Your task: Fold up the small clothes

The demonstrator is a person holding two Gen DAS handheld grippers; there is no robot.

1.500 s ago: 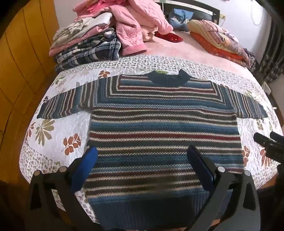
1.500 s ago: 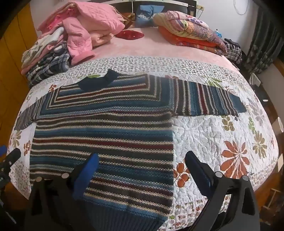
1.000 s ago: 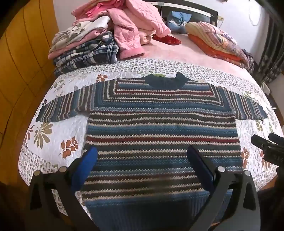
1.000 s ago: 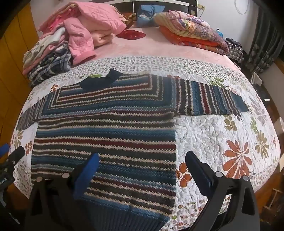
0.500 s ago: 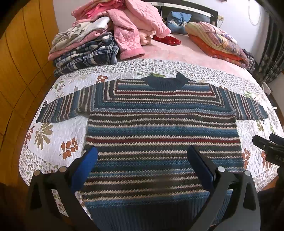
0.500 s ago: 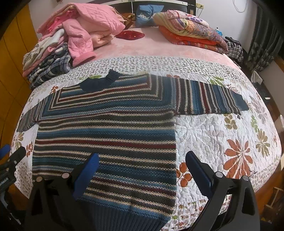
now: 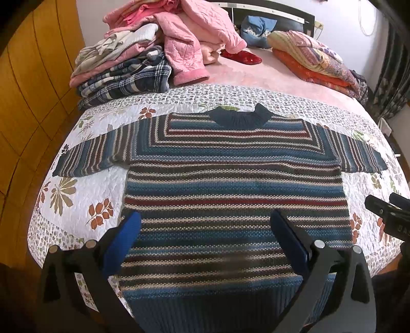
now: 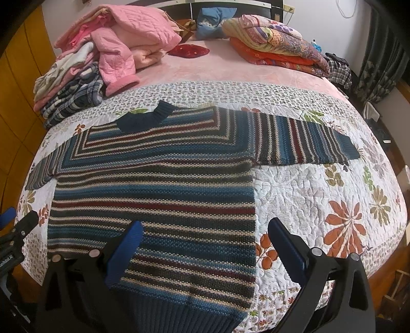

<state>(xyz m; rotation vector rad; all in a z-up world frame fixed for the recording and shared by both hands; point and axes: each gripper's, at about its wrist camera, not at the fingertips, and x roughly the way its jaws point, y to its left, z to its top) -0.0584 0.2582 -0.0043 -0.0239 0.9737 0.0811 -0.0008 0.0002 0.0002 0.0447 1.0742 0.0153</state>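
Striped sweater (image 7: 235, 194) spread flat on the quilt (image 8: 320, 205), sleeves out, both the left gripper (image 7: 205, 230) and right gripper (image 8: 203, 238) spread and empty above its hem; pinching quilt with knit would likely skew the fold.

A bed fills the room, covered at the near end by a white quilt (image 8: 320, 194) printed with orange and olive leaves, and a pink blanket (image 8: 230, 69) beyond it. Far left sits a heap of pink quilted clothes (image 8: 128, 38) over plaid and pale folded pieces. Far right, a stack of patterned orange and purple bedding (image 8: 276, 48). A blue cushion (image 8: 214, 23) leans on the dark headboard (image 7: 276, 12), a red item (image 8: 189, 50) just in front. Orange wood panelling (image 7: 28, 102) runs down the left. White wall behind, dark patterned curtains (image 8: 379, 59) on the right.
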